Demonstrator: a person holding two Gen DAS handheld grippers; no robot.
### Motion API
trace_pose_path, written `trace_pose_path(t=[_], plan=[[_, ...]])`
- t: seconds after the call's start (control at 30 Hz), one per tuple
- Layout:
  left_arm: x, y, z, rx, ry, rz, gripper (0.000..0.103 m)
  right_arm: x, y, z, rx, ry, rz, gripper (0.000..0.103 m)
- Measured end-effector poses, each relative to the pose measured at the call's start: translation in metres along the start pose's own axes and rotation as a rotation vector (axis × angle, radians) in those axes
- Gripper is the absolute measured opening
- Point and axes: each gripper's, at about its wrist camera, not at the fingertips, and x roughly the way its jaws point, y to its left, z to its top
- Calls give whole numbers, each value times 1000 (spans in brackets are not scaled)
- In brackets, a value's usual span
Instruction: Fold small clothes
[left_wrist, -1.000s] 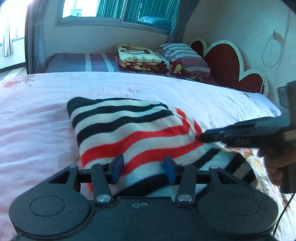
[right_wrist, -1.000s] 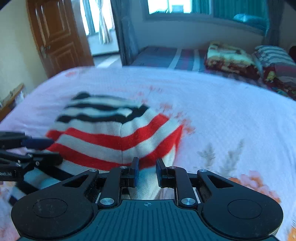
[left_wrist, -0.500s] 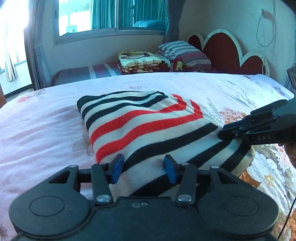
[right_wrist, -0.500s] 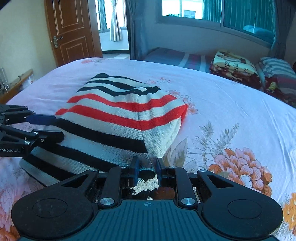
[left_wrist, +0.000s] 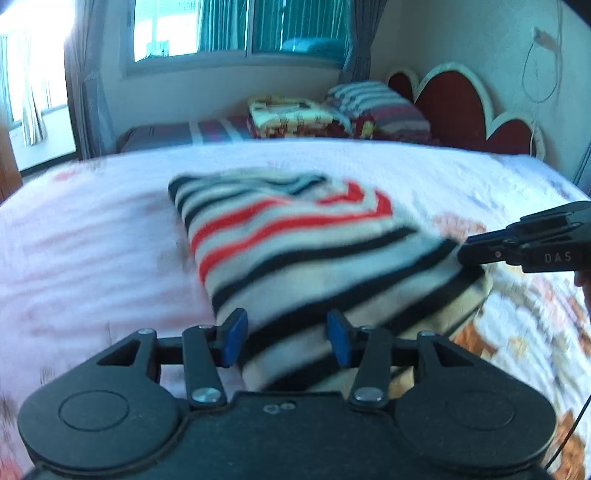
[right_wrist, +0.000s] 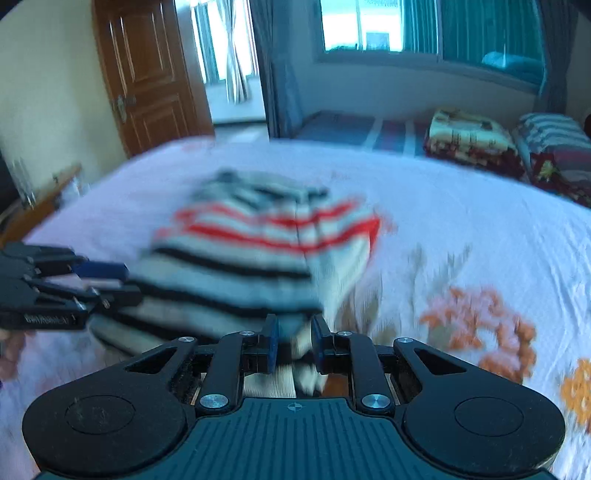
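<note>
Both frames motion-blurred. Left gripper (left_wrist: 284, 334), bottom center of the left wrist view: blue pads spread wide, released, near edge of the striped sweater (left_wrist: 295, 251) between them but not pinched. Right gripper (right_wrist: 293, 345), bottom center of the right wrist view: pads (right_wrist: 272, 343) narrowed around a bunch of the sweater's near hem; whether they actually clamp it, cannot tell through the blur.

Sweater (right_wrist: 255, 254) lies folded mid-frame on the bed (left_wrist: 92, 240), black and cream bands nearest, red stripes further back. Sheet is pale pink, with orange flower print (right_wrist: 480, 332) at lower right of the right wrist view.

Right gripper's tip also enters the left view at right edge, touching the sweater's right corner.

Far: folded blankets (left_wrist: 291, 114) and striped pillow (left_wrist: 373, 103) upper center, red headboard (left_wrist: 461, 107) upper right, window (left_wrist: 236, 26) along the top. Wooden door (right_wrist: 147, 74) upper left of the right view.
</note>
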Motion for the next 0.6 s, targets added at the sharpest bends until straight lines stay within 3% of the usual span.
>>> trace_pose_path(t=[0.07, 0.17, 0.53, 0.6], plan=[[5, 1, -9, -29, 7, 2, 49, 14, -3, -12, 8, 44, -14, 19], [5, -2, -10, -21, 3, 19, 50, 21, -9, -19, 69, 38, 6, 19], [4, -19, -15, -30, 4, 123, 55, 27, -2, -25, 52, 24, -26, 19], [-4, -19, -17, -58, 7, 143, 75, 23, -5, -24, 62, 24, -42, 38]])
